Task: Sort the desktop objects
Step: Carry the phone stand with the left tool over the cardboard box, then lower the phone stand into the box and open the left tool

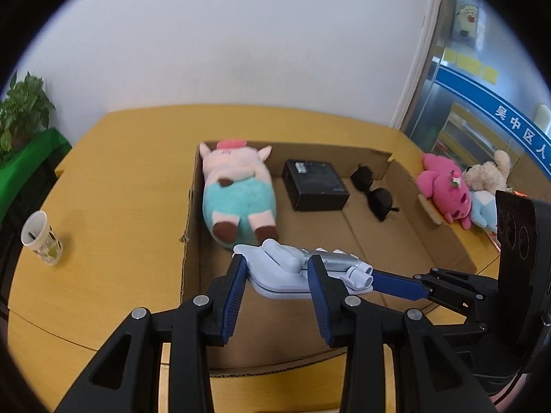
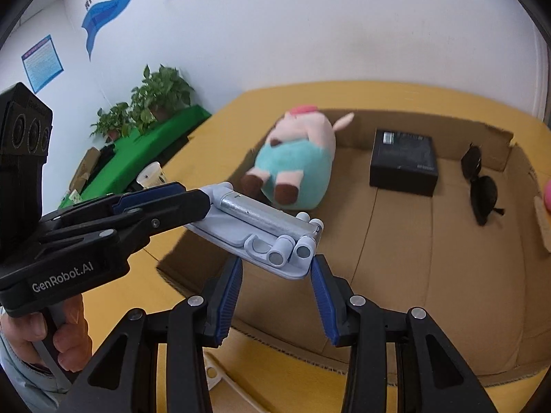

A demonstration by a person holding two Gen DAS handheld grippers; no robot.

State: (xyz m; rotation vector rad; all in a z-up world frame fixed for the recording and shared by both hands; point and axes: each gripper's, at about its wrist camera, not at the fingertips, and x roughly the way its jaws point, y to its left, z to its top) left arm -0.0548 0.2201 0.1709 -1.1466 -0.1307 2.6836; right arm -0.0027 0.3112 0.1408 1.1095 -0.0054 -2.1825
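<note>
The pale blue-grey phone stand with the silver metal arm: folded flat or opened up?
Folded flat. The phone stand has its silver arm lying along its base plate, hinge knobs together at one end.

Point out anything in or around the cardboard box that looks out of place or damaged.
The shallow brown cardboard box has a ragged, torn far right corner. The black sunglasses lie loose beside the black rectangular box. Three plush toys are piled outside the right wall. Nothing is spilled.

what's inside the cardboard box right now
Inside the cardboard box: a plush pig, a black box and sunglasses. The held phone stand hides some floor.
</note>
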